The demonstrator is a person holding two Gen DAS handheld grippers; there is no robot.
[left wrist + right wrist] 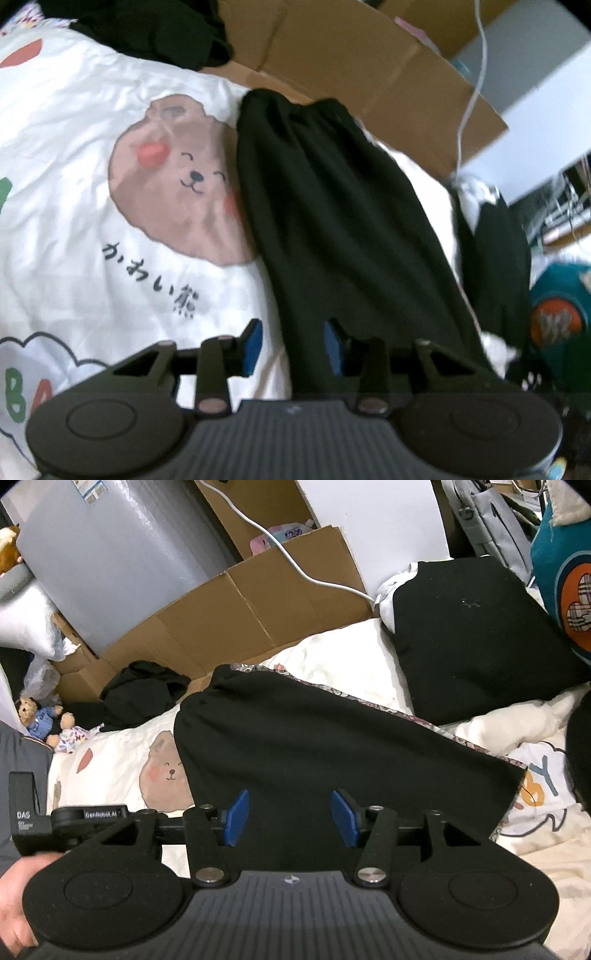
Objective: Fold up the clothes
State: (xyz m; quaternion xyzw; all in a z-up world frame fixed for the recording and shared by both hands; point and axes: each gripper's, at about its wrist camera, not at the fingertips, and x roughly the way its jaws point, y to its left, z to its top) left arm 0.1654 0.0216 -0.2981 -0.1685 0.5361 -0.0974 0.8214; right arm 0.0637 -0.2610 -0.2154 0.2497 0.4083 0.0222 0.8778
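Note:
A black garment (332, 229) lies spread on a white bedsheet (74, 147) printed with a brown bear. In the right wrist view the same garment (314, 746) stretches from the gathered end at upper left to a patterned hem at right. My left gripper (293, 349) is open over the garment's near edge, its blue pads (253, 347) apart, the right pad against the cloth. My right gripper (290, 819) is open just above the near part of the garment, with nothing between its blue pads (236, 818).
A flattened cardboard box (258, 602) lines the far side of the bed. A folded black garment (476, 635) lies at the back right, a crumpled black one (144, 690) at back left. A white cable (295, 565), teddy bear (37, 716) and teal cushion (569, 572) are nearby.

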